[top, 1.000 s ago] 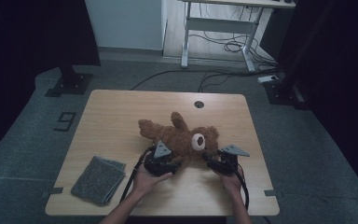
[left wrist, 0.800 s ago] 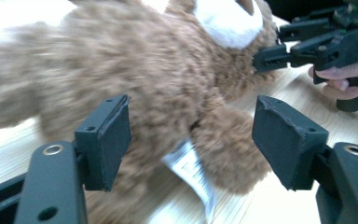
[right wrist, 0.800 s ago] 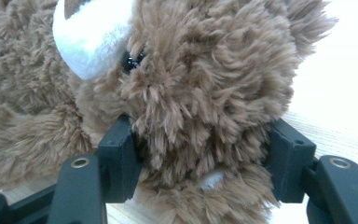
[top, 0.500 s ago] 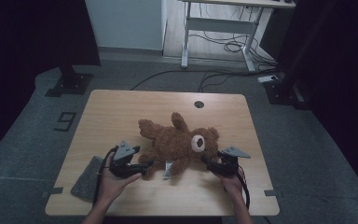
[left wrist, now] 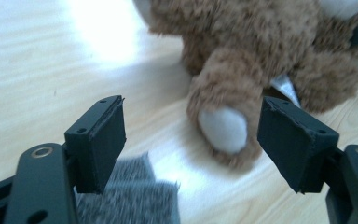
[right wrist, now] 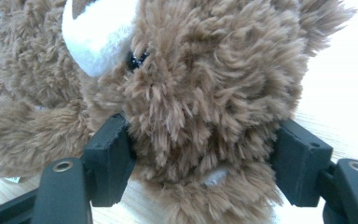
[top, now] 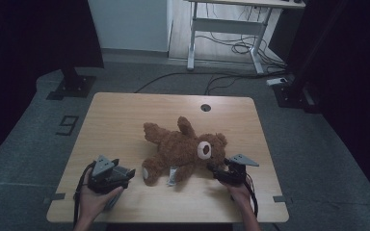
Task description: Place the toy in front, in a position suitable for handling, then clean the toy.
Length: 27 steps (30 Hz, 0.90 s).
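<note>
In the high view, the teddy bear (top: 183, 151) lies in the middle of the counter (top: 125, 115). The left gripper (top: 125, 174) is near its left. In the left gripper view, the jaws stand wide and empty above a grey cloth (left wrist: 130, 200). In the right gripper view, the right gripper (right wrist: 204, 161) has just been opening its jaws, and they touch the bear's head on both sides.

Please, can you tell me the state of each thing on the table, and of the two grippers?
Teddy bear: lying on its back.
Grey cloth: flat, under the left gripper.
Left gripper: open, empty, off the bear.
Right gripper: around the bear's head, jaws just opening.
</note>
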Each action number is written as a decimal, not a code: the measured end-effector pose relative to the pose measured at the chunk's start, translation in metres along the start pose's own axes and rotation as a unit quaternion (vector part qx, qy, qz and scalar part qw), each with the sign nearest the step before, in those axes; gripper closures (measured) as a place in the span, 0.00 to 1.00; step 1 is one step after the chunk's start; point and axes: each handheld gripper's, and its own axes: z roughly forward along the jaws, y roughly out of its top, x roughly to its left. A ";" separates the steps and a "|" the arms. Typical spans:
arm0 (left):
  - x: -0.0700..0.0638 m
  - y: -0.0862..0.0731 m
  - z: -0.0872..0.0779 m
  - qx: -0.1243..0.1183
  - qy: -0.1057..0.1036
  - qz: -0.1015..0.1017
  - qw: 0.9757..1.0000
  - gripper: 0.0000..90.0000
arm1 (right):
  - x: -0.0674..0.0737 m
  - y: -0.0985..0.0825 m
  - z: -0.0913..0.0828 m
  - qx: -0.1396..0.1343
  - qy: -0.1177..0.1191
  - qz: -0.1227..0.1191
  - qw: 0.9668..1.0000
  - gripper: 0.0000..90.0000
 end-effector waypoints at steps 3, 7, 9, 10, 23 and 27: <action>0.005 -0.006 -0.001 0.020 0.016 0.004 1.000 0.27 | 0.000 -0.001 0.000 -0.002 0.000 0.002 1.000 0.33; 0.011 -0.015 -0.002 0.046 0.041 0.003 0.998 0.27 | 0.000 -0.002 0.000 -0.002 -0.001 0.003 1.000 0.33; 0.014 -0.021 0.000 0.059 0.044 -0.002 0.997 0.27 | 0.001 -0.002 0.000 -0.003 -0.002 0.003 1.000 0.33; 0.016 -0.024 0.002 0.067 0.039 -0.003 0.997 0.27 | 0.001 -0.003 0.000 -0.002 -0.002 0.003 1.000 0.33; 0.020 -0.042 0.020 0.107 0.037 -0.006 0.994 0.26 | 0.001 -0.004 0.000 -0.002 -0.004 0.000 1.000 0.32; 0.019 -0.046 0.026 0.121 0.049 0.000 0.991 0.26 | 0.001 -0.004 0.000 -0.002 -0.005 0.000 1.000 0.32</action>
